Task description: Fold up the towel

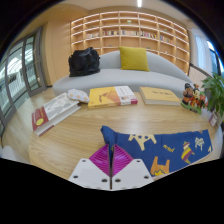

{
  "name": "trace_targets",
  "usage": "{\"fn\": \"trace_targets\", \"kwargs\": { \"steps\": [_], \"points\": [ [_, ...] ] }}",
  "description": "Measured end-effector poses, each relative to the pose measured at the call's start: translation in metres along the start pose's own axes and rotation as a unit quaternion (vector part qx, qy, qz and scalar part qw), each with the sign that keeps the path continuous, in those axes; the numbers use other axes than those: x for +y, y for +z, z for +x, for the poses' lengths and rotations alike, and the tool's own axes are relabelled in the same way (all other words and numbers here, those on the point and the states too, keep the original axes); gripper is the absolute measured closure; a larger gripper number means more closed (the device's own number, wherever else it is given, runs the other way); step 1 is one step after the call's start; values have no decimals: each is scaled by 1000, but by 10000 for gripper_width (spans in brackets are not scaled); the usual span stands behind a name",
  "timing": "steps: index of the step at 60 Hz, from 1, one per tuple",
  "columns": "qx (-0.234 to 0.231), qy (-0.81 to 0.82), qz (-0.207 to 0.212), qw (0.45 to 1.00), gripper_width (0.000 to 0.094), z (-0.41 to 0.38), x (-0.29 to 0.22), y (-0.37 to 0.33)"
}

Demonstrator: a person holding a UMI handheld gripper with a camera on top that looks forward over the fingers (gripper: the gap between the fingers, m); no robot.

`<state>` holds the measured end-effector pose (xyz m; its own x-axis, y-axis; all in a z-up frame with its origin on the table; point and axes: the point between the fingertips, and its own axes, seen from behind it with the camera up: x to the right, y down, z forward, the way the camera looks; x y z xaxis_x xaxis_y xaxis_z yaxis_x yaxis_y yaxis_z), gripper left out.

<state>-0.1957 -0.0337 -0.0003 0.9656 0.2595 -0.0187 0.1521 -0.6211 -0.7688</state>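
Hand-held gripper [111,166] low over wooden table [70,135], magenta pads [120,160] meeting at the tips, apparently closed on the near edge of blue patterned towel [160,147]; towel spread ahead and rightward to table's right edge. Bare wood open left of towel; farther back, magazines [55,110], yellow book [103,96], another book [160,95] along far edge, toy [190,97] and plant [214,95] at right. Beyond: grey sofa [110,72] with black bag [84,61], yellow cushion [134,58]; shelving [130,30]; no writing legible.
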Motion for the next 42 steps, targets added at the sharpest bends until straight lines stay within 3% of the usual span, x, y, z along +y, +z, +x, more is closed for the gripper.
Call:
{"fn": "trace_targets", "kwargs": {
  "steps": [11,17,26,37,40,42],
  "points": [
    [-107,68,57,990,926,-42,-66,-67],
    [-125,99,94,983,925,-15,-108,-100],
    [-92,103,118,983,911,73,-134,-115],
    [27,60,79,995,907,228,-89,-77],
    [54,52,67,995,848,262,-71,-69],
    [72,44,57,995,758,283,-60,-64]
  ]
}}
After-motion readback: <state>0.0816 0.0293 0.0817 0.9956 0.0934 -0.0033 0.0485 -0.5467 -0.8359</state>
